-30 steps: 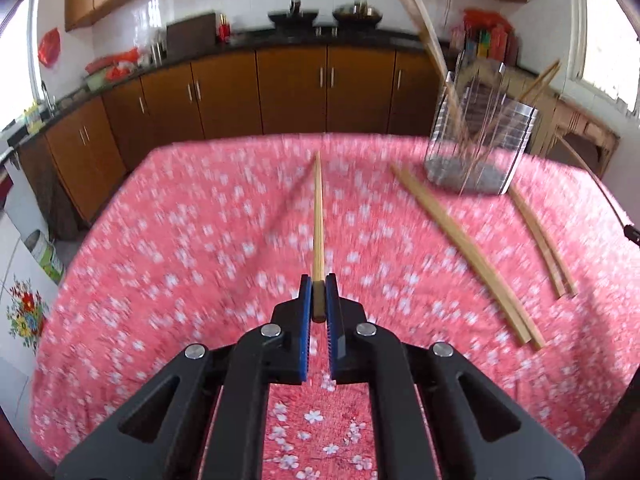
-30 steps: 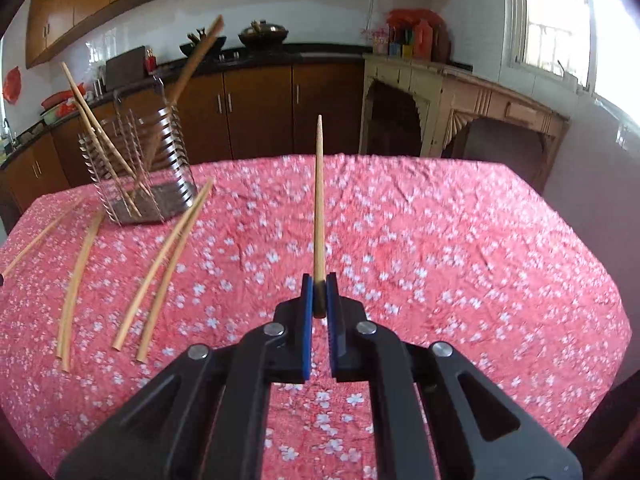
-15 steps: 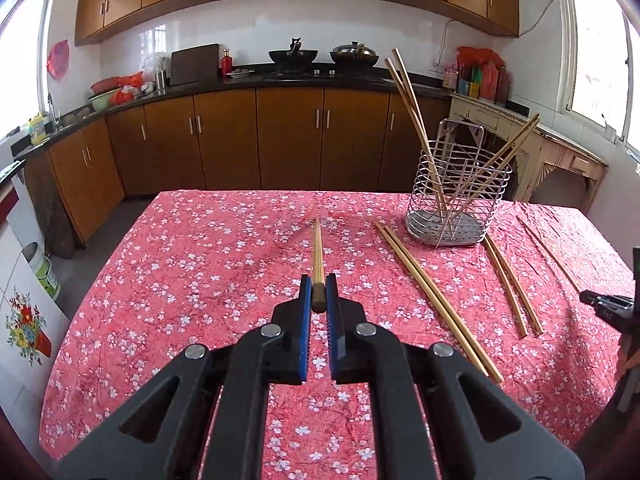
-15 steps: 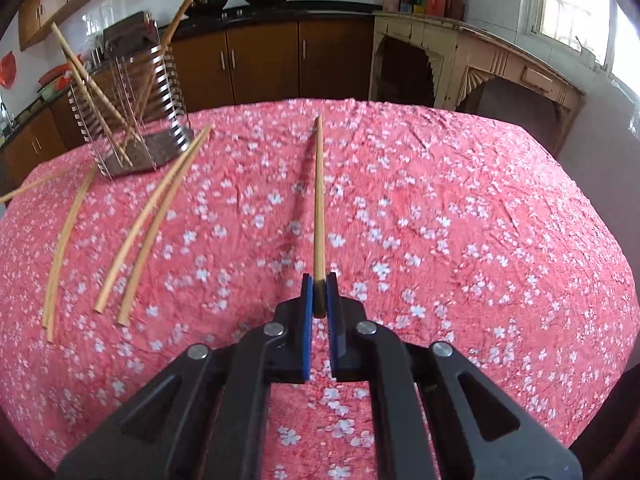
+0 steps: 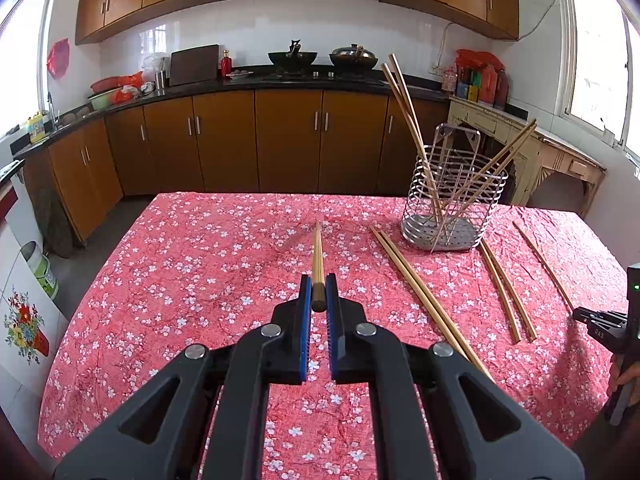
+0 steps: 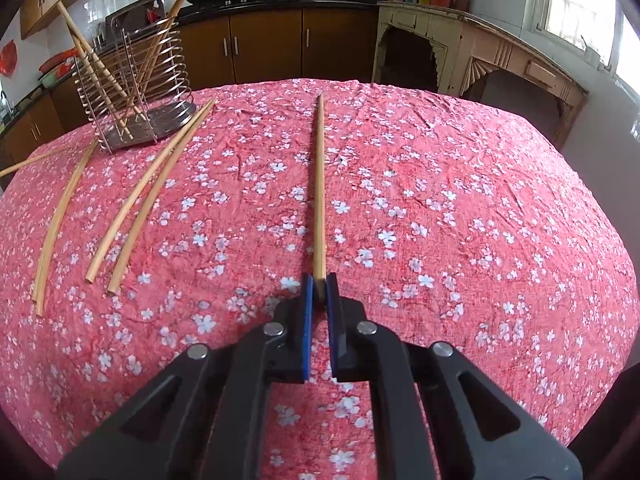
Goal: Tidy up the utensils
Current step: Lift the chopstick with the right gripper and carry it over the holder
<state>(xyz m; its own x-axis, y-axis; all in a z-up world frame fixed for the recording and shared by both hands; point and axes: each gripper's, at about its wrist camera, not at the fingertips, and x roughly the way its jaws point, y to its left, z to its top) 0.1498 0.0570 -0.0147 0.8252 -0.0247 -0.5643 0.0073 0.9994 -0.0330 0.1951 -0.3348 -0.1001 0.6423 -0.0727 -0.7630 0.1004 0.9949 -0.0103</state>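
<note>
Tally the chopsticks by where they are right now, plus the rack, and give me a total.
Chopsticks standing in the wire rack: 4
Chopsticks loose on the tablecloth: 4
Chopsticks gripped, one in the left tongs, one in the right tongs: 2
Wire rack: 1
Total: 11

A slim, pale wooden chopstick with a darker butt end is clamped between blue pads, pointing away over the red floral cloth. A second long bamboo chopstick is pinched the same way at its near end, its tip reaching toward the far table edge. A round wire-ringed metal utensil holder stands upright at the far right, with several chopsticks leaning out of it at angles. Loose chopstick pairs lie flat on the cloth beside and nearer than the holder, and a single one lies further right.
</note>
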